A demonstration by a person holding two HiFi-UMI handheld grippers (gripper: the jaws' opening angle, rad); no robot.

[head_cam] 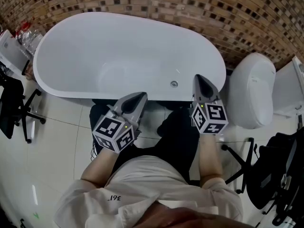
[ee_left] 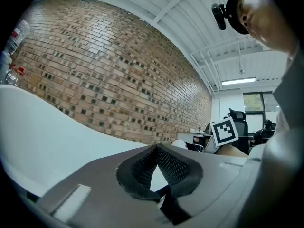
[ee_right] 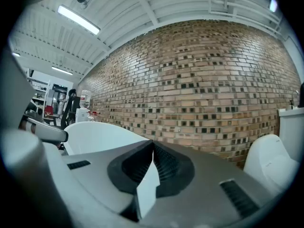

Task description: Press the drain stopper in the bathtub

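Approach step, nothing pressed yet: the small round chrome drain stopper (head_cam: 174,84), as I judge it, sits centre-right inside the white oval bathtub (head_cam: 95,46); my left gripper (head_cam: 142,95) and right gripper (head_cam: 198,77), jaws pressed together and empty, hover mid-frame; next, I lower the right tip onto it.

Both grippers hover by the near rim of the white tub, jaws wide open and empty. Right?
Not open: each gripper view shows the left gripper and the right gripper with jaws closed tip to tip. Both are empty, by the near rim of the white tub.
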